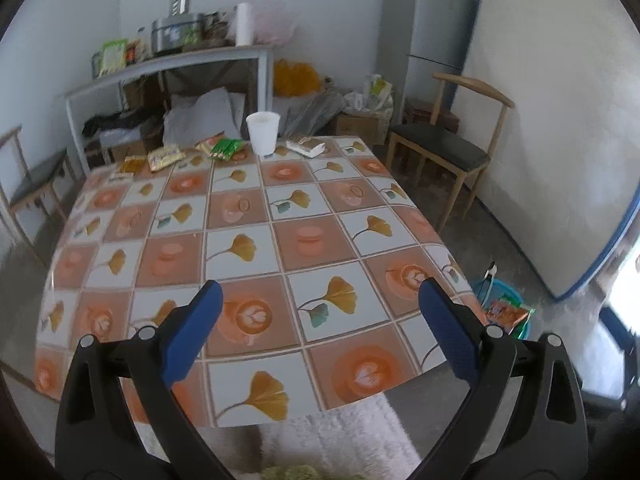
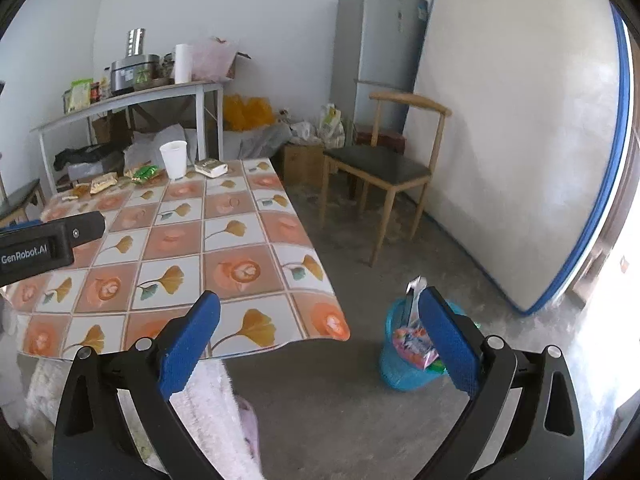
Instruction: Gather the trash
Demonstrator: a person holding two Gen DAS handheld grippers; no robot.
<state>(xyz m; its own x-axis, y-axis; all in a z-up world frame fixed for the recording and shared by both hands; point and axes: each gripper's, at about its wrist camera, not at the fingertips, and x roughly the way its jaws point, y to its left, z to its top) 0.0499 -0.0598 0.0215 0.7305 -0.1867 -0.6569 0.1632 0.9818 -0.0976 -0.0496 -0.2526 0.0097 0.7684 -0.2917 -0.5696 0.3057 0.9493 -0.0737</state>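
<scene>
Several snack wrappers lie along the far edge of the patterned table (image 1: pixel 248 248): a green packet (image 1: pixel 226 148), a yellow one (image 1: pixel 166 157) and a white-and-brown wrapper (image 1: pixel 306 145), beside a white paper cup (image 1: pixel 263 132). My left gripper (image 1: pixel 318 320) hovers open over the near part of the table, nothing between its blue pads. My right gripper (image 2: pixel 320 328) is open and empty past the table's near right corner, above the floor. Just beyond its right finger, a blue basket (image 2: pixel 408 360) on the floor holds wrappers. The basket (image 1: pixel 504 308) also shows at the table's right side.
A wooden chair (image 2: pixel 384 168) stands right of the table, another (image 1: pixel 36 184) at the left. A cluttered shelf (image 1: pixel 168 64), a fridge (image 2: pixel 372 48) and a leaning mattress (image 2: pixel 520 120) line the walls. A fluffy white sleeve (image 2: pixel 212 412) shows beneath the grippers.
</scene>
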